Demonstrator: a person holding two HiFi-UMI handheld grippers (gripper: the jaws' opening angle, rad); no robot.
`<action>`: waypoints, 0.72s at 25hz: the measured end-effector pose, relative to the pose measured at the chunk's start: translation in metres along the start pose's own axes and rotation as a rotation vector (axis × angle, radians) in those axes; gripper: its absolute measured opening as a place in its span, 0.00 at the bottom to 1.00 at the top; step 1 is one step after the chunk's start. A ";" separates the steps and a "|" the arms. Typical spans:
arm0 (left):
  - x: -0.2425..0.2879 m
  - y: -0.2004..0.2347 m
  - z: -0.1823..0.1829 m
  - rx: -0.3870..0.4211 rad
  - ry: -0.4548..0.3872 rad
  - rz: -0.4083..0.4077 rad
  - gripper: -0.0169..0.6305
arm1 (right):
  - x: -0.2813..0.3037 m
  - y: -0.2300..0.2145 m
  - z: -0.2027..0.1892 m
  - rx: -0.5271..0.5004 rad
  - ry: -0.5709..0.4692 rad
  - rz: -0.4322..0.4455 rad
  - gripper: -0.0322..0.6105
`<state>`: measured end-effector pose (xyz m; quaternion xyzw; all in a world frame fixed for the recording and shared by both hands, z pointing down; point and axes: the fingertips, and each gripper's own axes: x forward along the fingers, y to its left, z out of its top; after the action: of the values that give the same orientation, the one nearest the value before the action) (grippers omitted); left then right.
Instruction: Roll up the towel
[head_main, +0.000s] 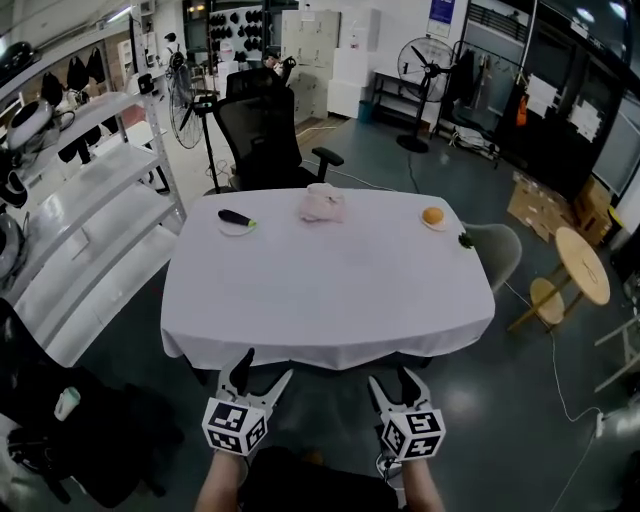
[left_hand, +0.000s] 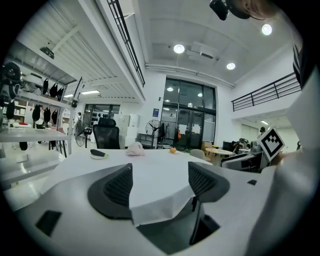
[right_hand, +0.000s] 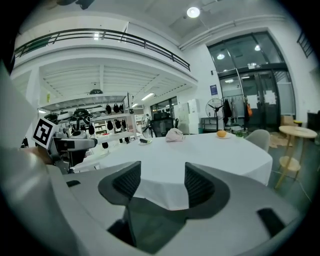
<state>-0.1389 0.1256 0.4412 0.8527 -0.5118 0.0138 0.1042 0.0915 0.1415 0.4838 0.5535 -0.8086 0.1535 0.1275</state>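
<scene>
The pink towel (head_main: 323, 203) lies crumpled at the far middle of a table under a white cloth (head_main: 320, 290). It also shows small and far off in the left gripper view (left_hand: 135, 148) and in the right gripper view (right_hand: 174, 134). Both grippers hang off the table's near edge, well short of the towel. My left gripper (head_main: 268, 368) is open with nothing between its pads (left_hand: 119, 187). My right gripper (head_main: 392, 382) is open too, with the table edge showing between its pads (right_hand: 199, 186).
An eggplant on a plate (head_main: 236, 218) sits far left, an orange on a plate (head_main: 432, 215) far right. A black office chair (head_main: 262, 140) stands behind the table, a grey chair (head_main: 495, 250) and a round wooden table (head_main: 583, 265) to the right, white shelving (head_main: 90, 220) to the left.
</scene>
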 end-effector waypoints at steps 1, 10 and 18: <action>-0.002 -0.002 -0.003 -0.002 0.010 0.002 0.59 | -0.001 0.001 -0.004 0.003 0.008 0.003 0.47; -0.012 -0.008 -0.028 -0.022 0.076 0.013 0.59 | -0.015 -0.002 -0.037 0.066 0.058 -0.010 0.47; 0.015 -0.012 -0.032 -0.013 0.087 -0.025 0.59 | -0.007 -0.017 -0.043 0.086 0.066 -0.037 0.46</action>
<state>-0.1185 0.1238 0.4726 0.8569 -0.4961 0.0463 0.1322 0.1116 0.1581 0.5231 0.5678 -0.7863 0.2039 0.1331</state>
